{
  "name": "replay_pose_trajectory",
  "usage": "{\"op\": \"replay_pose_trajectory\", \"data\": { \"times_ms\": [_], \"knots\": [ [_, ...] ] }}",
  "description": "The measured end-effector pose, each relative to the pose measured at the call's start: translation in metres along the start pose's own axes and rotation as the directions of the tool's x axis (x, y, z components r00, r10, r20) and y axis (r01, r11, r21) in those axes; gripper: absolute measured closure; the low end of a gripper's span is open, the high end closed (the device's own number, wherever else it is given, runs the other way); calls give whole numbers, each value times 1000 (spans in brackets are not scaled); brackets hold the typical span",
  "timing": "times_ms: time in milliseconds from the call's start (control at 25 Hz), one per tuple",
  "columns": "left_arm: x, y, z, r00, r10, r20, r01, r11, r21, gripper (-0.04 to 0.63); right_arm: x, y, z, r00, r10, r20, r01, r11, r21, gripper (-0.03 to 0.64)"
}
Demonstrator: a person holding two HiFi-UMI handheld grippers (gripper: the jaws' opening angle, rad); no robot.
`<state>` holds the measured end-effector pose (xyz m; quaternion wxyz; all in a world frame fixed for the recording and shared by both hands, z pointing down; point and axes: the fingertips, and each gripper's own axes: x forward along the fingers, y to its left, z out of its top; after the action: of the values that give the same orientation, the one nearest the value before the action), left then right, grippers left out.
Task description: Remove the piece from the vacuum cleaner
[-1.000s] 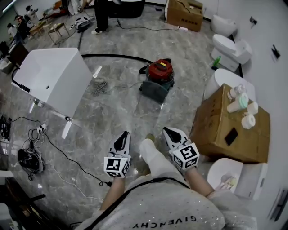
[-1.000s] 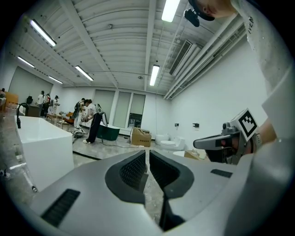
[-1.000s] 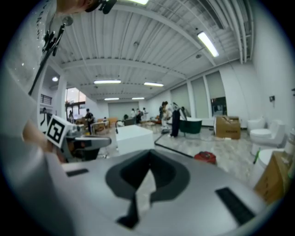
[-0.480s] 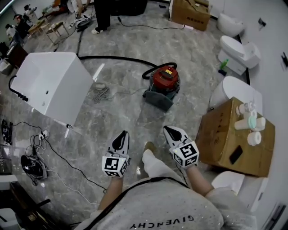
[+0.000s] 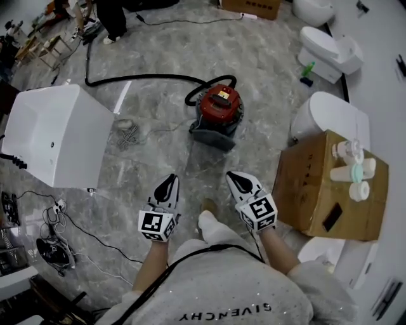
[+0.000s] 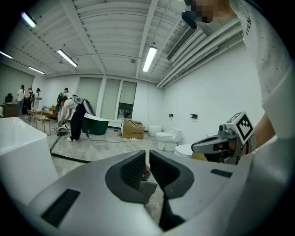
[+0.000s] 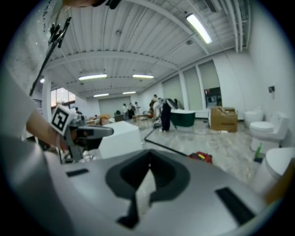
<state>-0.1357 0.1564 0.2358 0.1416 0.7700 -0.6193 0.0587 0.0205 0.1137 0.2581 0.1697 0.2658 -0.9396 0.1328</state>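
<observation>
The red vacuum cleaner (image 5: 219,108) stands on the marble floor, with its black hose (image 5: 146,79) curving off to the far left. My left gripper (image 5: 169,182) and right gripper (image 5: 231,176) hang side by side in front of me, a good step short of the vacuum and touching nothing. The left jaws (image 6: 147,159) stand all but shut with only a thin slit between them and nothing in it. The right jaws (image 7: 149,163) are shut and hold nothing. In the right gripper view the vacuum (image 7: 201,157) lies ahead on the floor.
A white tub-like box (image 5: 54,136) stands at the left, with cables (image 5: 57,212) on the floor beside it. At the right is a cardboard box (image 5: 317,190) bearing bottles (image 5: 352,168). Toilets (image 5: 330,47) line the far right. A person (image 5: 111,19) stands far off.
I have walked forward with both grippers: the cardboard box and white tub have slid back beside me and the vacuum is nearer. The jaws look the same.
</observation>
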Motion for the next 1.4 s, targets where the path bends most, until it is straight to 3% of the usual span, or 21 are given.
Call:
{"op": "replay_pose_trajectory", "data": {
  "times_ms": [360,800,960,1200,1400],
  "knots": [
    [60,-10,-15,992,-109,-69,108,994,-17,545,11,-36,-13,999,-52,-17,52,997,50,604],
    [128,-21,-52,952,-258,-166,257,966,-25,545,20,-75,-57,984,-148,-96,160,979,127,604],
    [160,-9,-70,932,-289,-218,292,956,-18,545,43,-93,-66,977,-171,-130,190,970,151,604],
    [201,6,-111,888,-345,-303,354,935,-27,545,87,-107,-88,971,-132,-199,173,963,206,604],
    [237,21,-137,861,-381,-338,405,914,3,545,127,-121,-116,955,-111,-276,160,973,164,604]
  ]
}}
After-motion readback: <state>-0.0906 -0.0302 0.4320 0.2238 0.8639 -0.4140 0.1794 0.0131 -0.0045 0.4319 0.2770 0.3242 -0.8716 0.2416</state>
